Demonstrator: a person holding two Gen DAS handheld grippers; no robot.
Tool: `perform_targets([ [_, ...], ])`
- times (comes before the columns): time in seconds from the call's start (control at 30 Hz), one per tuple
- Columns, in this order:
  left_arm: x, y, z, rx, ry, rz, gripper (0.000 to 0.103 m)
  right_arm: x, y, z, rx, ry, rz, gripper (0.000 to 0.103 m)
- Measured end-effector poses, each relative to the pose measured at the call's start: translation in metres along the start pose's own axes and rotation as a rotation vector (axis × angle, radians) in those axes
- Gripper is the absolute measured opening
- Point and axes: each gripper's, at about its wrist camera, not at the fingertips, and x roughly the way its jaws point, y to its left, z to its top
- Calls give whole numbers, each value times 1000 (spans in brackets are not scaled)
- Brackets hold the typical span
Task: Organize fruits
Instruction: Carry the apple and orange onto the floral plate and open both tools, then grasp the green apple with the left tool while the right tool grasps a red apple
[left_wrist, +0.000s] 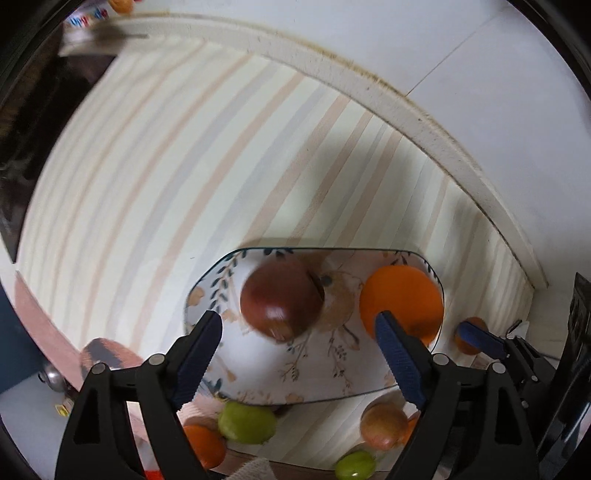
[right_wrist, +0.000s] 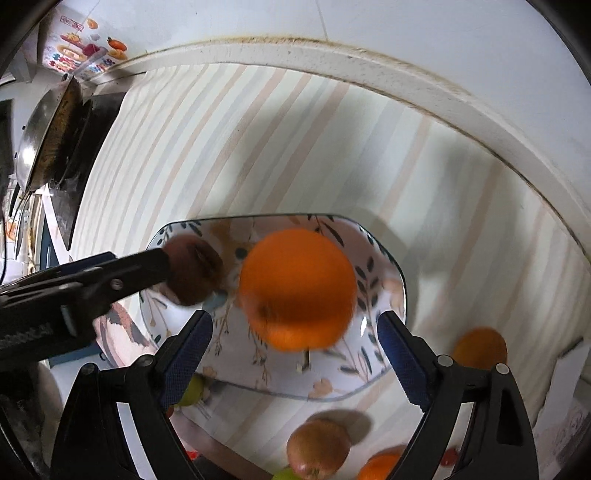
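Note:
A floral plate (left_wrist: 258, 369) (right_wrist: 388, 288) lies on a striped cloth. On it are a dark red apple (left_wrist: 280, 299) (right_wrist: 192, 273) and a big orange (left_wrist: 402, 302) (right_wrist: 299, 288). My left gripper (left_wrist: 299, 350) is open above the plate's near side, the apple just ahead between its fingers. My right gripper (right_wrist: 295, 350) is open, the orange just ahead between its fingers. Its blue fingertip (left_wrist: 476, 336) shows at the right of the left wrist view. Loose fruit lies near the plate: a green fruit (left_wrist: 247, 421), an orange (left_wrist: 203, 443), a pale red apple (left_wrist: 384, 424) (right_wrist: 317, 446), a small orange (right_wrist: 480, 347).
A raised white ledge (right_wrist: 406, 81) and a white wall border the cloth at the back and right. A metal pan (right_wrist: 48, 129) sits on a stove at the far left. A second green fruit (left_wrist: 354, 465) lies at the cloth's near edge.

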Motion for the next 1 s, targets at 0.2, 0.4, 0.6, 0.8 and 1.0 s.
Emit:
perform_targets([
  [0.2,-26,1,-31,27,-92,74,84,-30,3,-42,21,-62,-28,93],
  [0.4,-47,4,-69,39,-178,116,84,-51,15,-79,18,-114,-48,93],
  [0.6,-72,7,-99,60,-251,137,84,-71,30,-105,6,-166,-64,93],
  [0.8,-97,9,-123,77,-305,125,84,-99,41,-129,-2,-232,-77,93],
  [1.0,-115,8,-141,89,-351,115,84,-127,49,-153,1,-293,-86,93],
])
